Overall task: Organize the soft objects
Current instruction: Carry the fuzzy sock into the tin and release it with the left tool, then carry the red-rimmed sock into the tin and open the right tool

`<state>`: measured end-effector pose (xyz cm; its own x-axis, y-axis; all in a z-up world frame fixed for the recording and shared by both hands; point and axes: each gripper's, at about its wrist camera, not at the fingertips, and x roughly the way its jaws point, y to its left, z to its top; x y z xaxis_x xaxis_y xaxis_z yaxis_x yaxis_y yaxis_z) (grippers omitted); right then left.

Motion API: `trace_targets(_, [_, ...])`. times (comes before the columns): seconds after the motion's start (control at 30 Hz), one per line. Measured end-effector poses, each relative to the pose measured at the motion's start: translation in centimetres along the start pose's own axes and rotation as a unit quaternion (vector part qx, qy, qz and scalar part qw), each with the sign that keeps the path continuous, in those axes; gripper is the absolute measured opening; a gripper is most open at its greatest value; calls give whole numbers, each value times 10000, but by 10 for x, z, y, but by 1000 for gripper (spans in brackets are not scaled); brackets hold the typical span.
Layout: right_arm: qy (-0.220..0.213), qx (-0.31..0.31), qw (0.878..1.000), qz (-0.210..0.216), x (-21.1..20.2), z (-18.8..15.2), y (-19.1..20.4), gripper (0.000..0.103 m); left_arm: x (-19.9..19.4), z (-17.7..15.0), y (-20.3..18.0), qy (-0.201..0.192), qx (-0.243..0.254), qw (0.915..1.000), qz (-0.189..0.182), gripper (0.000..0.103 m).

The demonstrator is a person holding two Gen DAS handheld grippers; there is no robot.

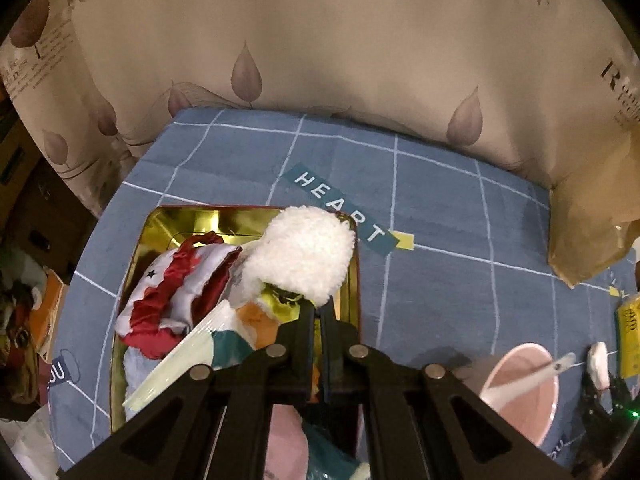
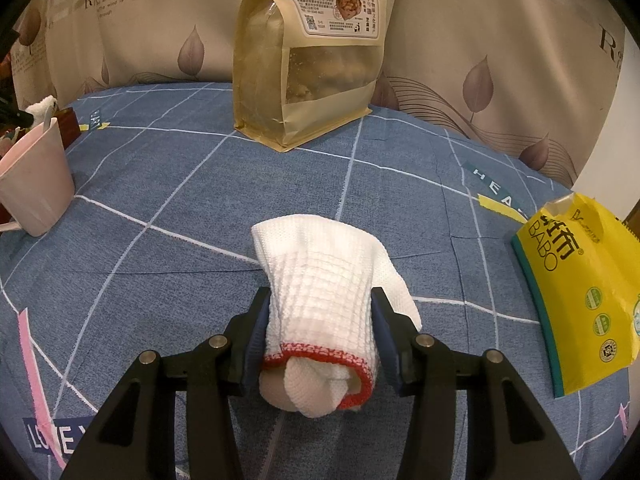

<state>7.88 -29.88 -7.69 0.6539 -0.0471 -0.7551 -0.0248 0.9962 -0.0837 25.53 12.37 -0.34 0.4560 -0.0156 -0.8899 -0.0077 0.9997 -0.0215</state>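
In the left wrist view my left gripper [image 1: 318,306] is shut on the lower edge of a white fluffy soft object [image 1: 302,254], held over the gold-lined tin box [image 1: 180,220]. The tin holds a red and white cloth [image 1: 176,296] and other soft items. In the right wrist view my right gripper [image 2: 320,312] is closed on a white knitted cloth with a red rim [image 2: 324,300], which rests on the blue checked tablecloth [image 2: 160,200]. That cloth also shows far right in the left wrist view [image 1: 599,364].
A pink cup with a white spoon [image 1: 524,392] stands right of the tin; it also shows at the left in the right wrist view [image 2: 34,184]. A tan snack bag [image 2: 312,52] stands at the back. A yellow packet [image 2: 584,304] lies to the right. A leaf-print curtain [image 1: 320,48] hangs behind the table.
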Motion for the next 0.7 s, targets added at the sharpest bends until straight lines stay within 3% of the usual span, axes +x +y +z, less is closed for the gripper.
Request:
trace_targets(0.23, [1, -5, 10000, -7, 0, 0, 0, 47, 7, -3, -7, -34, 134, 9999, 96, 6])
trace_targets(0.33, [0, -16, 10000, -9, 0, 0, 0, 47, 8, -3, -9, -33, 139, 9998, 149, 16])
trace_targets(0.43, [2, -27, 10000, -15, 0, 1, -1, 47, 5, -5, -13, -103, 245, 9991, 325, 34])
trace_targets(0.5, [2, -31, 10000, -22, 0, 0, -1, 47, 1, -7, -16, -153, 297, 9988, 356, 41])
trace_targets(0.7, [2, -34, 10000, -23, 0, 1, -1, 47, -20, -12, -19, -406, 386, 9972, 493, 42])
